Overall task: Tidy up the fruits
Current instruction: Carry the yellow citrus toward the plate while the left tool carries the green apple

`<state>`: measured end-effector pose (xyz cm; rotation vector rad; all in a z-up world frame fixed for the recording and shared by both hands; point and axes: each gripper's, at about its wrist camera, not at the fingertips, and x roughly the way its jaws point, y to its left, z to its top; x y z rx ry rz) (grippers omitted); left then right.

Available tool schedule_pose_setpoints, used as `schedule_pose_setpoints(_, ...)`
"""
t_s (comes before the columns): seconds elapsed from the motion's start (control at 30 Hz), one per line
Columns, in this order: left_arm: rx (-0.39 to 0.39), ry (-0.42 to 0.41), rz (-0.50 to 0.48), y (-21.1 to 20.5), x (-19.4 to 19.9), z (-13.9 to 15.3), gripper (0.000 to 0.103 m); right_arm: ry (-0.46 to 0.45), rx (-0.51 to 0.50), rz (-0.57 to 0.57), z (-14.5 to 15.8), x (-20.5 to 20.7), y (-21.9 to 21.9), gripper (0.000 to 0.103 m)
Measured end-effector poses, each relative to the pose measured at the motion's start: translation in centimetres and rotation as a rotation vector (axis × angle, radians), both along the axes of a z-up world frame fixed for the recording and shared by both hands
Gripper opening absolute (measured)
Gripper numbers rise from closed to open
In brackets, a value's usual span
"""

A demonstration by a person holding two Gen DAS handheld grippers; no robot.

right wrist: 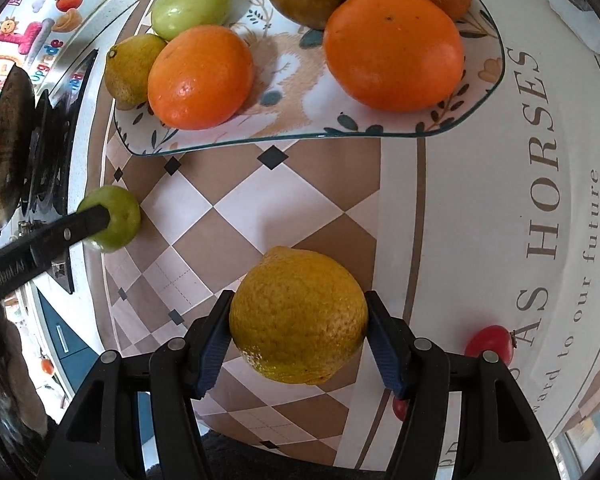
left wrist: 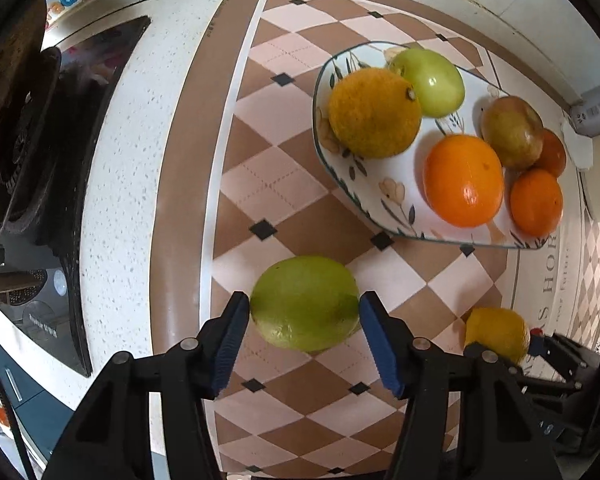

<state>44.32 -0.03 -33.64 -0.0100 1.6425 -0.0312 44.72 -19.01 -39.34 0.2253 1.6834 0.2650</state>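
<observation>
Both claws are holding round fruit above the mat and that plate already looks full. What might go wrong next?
The plate already carries six fruits, so setting another down could nudge one over its low rim. The green fruit in the left gripper and the yellow lemon in the right gripper are pinched only at their sides, so either might slip. Both heading in together, they could bump.

A white speckled counter (left wrist: 140,160) carried a mat (left wrist: 284,168) with brown and pink squares. A flowery plate (right wrist: 384,128) sat on the mat with fruit on it. A small red fruit (right wrist: 490,345) lay on the mat's white part. A black stove (left wrist: 60,208) sat beside the mat.
</observation>
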Motion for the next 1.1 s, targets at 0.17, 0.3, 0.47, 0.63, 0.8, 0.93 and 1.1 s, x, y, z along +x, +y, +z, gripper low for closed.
schedule_pose_setpoints(0.17,0.03,0.005,-0.065,-1.1,3.3,-0.7,0.057,-0.001,0.003,-0.006,0.0,-0.3,0.1,0.066)
schedule_pose_setpoints(0.3,0.048,0.023,-0.101,-1.6,5.6,-1.5,0.059,-0.002,0.007,-0.012,0.0,-0.5,0.0,0.066)
schedule_pose_setpoints(0.47,0.007,0.037,-0.035,-0.5,7.7,-1.9,0.057,-0.006,0.017,-0.02,0.1,-0.6,-0.1,0.066)
schedule_pose_setpoints(0.63,-0.022,0.023,0.024,1.4,7.8,-1.6,0.056,-0.02,0.02,-0.019,0.3,-0.6,-0.3,0.065)
schedule_pose_setpoints(0.8,-0.03,0.016,0.046,2.0,7.5,-1.1,0.055,-0.023,0.034,-0.038,0.5,-0.6,-0.9,0.065)
schedule_pose_setpoints(0.93,-0.06,0.015,0.056,2.4,6.6,-0.5,0.052,-0.03,0.041,-0.043,0.8,-0.6,-1.1,0.065)
schedule_pose_setpoints(1.1,-0.056,0.003,0.011,1.9,7.1,-0.8,0.056,-0.02,0.046,-0.041,0.6,-0.4,-1.0,0.065)
